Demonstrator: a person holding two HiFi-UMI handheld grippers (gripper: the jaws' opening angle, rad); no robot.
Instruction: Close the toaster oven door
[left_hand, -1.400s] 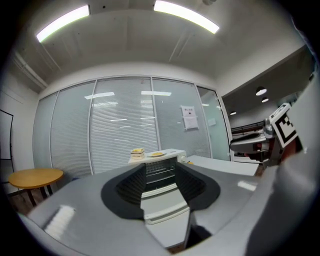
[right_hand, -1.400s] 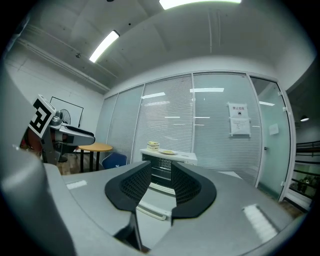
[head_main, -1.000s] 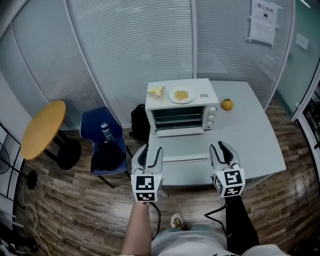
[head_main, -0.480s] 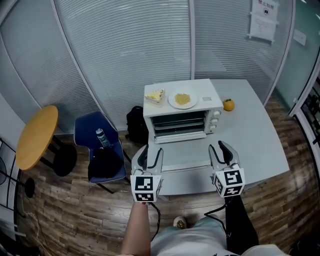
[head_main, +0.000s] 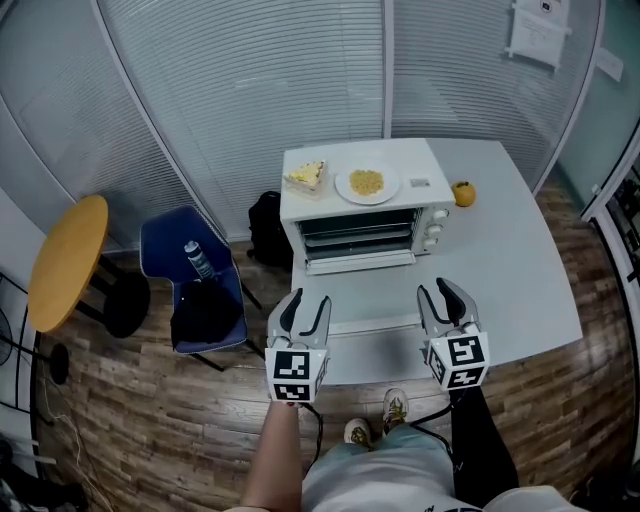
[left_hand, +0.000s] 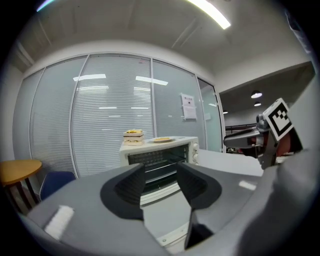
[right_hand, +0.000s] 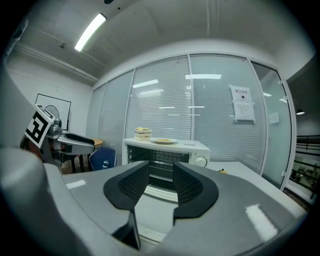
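Right now I hold my left gripper (head_main: 306, 300) low at the table's (head_main: 520, 280) near edge, just off the left end of the handle (head_main: 375, 322). I judge this is the place to get under the bar and swing it up. The toaster oven (head_main: 360, 215) stands toward the table's far left corner. Its door (head_main: 365, 295) is dropped flat toward me, the handle close to the near edge. A sandwich slice (head_main: 307, 176) and a plate of food (head_main: 366, 183) sit on the oven's top, so the push should be gentle. My right gripper (head_main: 441, 293) waits off the handle's right end for the same reason. Both tools point almost level at the oven's open mouth, side by side. Each pair of jaws has just been opening and stands apart with nothing between. Neither touches the door yet.
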